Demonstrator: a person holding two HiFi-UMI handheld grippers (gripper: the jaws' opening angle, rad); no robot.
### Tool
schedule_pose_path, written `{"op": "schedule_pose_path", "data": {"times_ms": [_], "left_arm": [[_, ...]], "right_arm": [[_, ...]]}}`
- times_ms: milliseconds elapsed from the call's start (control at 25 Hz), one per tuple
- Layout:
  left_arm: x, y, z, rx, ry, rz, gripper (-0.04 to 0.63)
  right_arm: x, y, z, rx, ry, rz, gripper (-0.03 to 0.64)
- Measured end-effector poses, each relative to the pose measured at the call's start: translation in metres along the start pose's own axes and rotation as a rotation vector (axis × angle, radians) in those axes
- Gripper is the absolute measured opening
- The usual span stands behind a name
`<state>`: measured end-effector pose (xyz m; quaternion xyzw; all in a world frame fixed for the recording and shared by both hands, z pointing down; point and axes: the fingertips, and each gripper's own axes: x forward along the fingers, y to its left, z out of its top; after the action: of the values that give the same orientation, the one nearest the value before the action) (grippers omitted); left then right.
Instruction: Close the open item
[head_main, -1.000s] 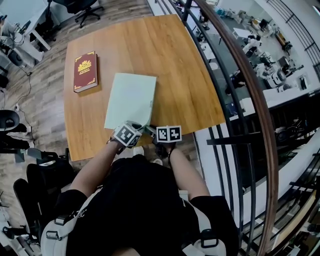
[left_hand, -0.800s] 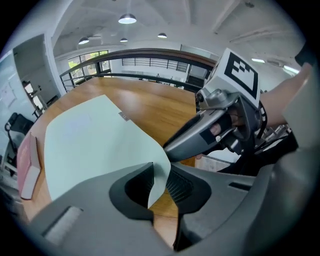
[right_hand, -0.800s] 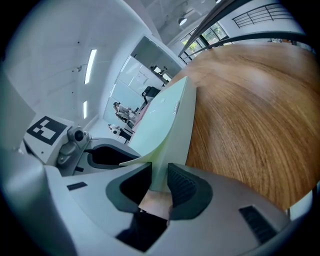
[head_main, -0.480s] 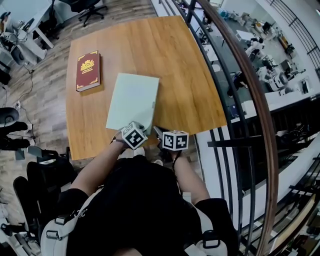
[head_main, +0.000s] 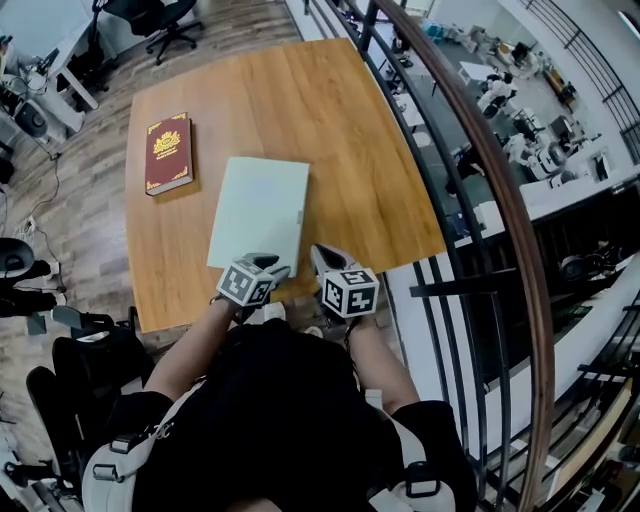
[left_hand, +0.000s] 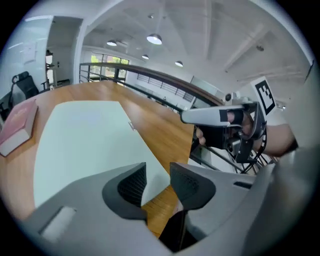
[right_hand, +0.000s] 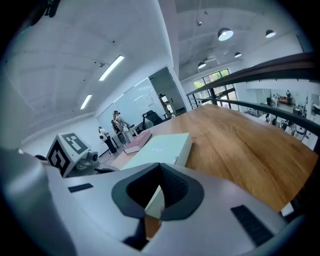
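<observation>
A pale green flat case (head_main: 260, 208) lies shut on the wooden table (head_main: 350, 130), its near edge toward me. My left gripper (head_main: 276, 268) hovers at the case's near right corner. Its jaws have just been opening and now stand open, pressing on nothing; the case (left_hand: 85, 135) shows beyond the left gripper (left_hand: 157, 182). My right gripper (head_main: 320, 255) is lifted just right of that corner, shut and empty. In its own view the right gripper (right_hand: 160, 170) points along the case (right_hand: 162, 147).
A dark red book (head_main: 168, 152) lies at the table's far left. A curved wooden handrail on black bars (head_main: 470, 200) runs close along the table's right side. Office chairs and desks stand on the floor at far left.
The right gripper has risen and drawn back to the right, away from the case's near edge, and its jaws have shut. The left gripper stays at the corner, rolled a little, now open.
</observation>
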<state>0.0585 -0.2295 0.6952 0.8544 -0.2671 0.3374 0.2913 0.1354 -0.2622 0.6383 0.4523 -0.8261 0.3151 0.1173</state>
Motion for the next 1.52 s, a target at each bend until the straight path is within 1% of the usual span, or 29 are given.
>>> {"op": "schedule_pose_path", "data": {"times_ms": [40,120,160,240,360,440,520,600,680,760,840,1000,1160,1360,1520], "left_arm": [[-0.008,0.005,0.009,-0.025,-0.058,0.015,0.121],[-0.03,0.018,0.035,-0.073,-0.195,0.074,0.027],[-0.043,0.023,0.049,-0.093,-0.266,0.102,0.005],[-0.069,0.031,0.076,-0.114,-0.389,0.142,0.002],[-0.116,0.035,0.114,-0.11,-0.552,0.197,0.002],[-0.15,0.034,0.141,-0.074,-0.653,0.233,0.002],[-0.184,0.033,0.162,-0.017,-0.737,0.283,0.002],[-0.215,0.032,0.175,0.034,-0.808,0.343,0.002],[-0.239,0.033,0.179,0.055,-0.861,0.39,0.002],[-0.254,0.035,0.176,0.047,-0.898,0.417,0.002],[-0.259,0.039,0.17,0.03,-0.914,0.436,0.002],[-0.254,0.047,0.158,0.01,-0.891,0.45,0.002],[-0.249,0.05,0.154,0.012,-0.868,0.446,0.002],[-0.248,0.051,0.156,0.011,-0.862,0.44,0.002],[-0.251,0.054,0.158,-0.002,-0.873,0.448,0.002]], "right_arm": [[-0.003,-0.001,0.009,-0.013,-0.02,-0.01,0.005],[-0.011,-0.001,0.029,-0.045,-0.067,-0.032,0.005],[-0.014,0.0,0.04,-0.064,-0.094,-0.043,0.005],[-0.022,0.004,0.064,-0.106,-0.151,-0.062,0.005],[-0.034,0.014,0.103,-0.153,-0.245,-0.082,0.005],[-0.045,0.024,0.131,-0.193,-0.316,-0.107,0.005],[-0.058,0.035,0.159,-0.253,-0.394,-0.14,0.005],[-0.072,0.048,0.184,-0.3,-0.473,-0.159,0.005],[-0.086,0.06,0.201,-0.329,-0.537,-0.158,0.005],[-0.096,0.068,0.21,-0.347,-0.58,-0.152,0.003],[-0.1,0.07,0.213,-0.352,-0.602,-0.157,0.003],[-0.099,0.067,0.212,-0.331,-0.613,-0.186,0.003],[-0.101,0.066,0.213,-0.341,-0.626,-0.215,0.003],[-0.099,0.064,0.213,-0.342,-0.629,-0.226,0.003],[-0.097,0.065,0.215,-0.343,-0.633,-0.23,0.003]]}}
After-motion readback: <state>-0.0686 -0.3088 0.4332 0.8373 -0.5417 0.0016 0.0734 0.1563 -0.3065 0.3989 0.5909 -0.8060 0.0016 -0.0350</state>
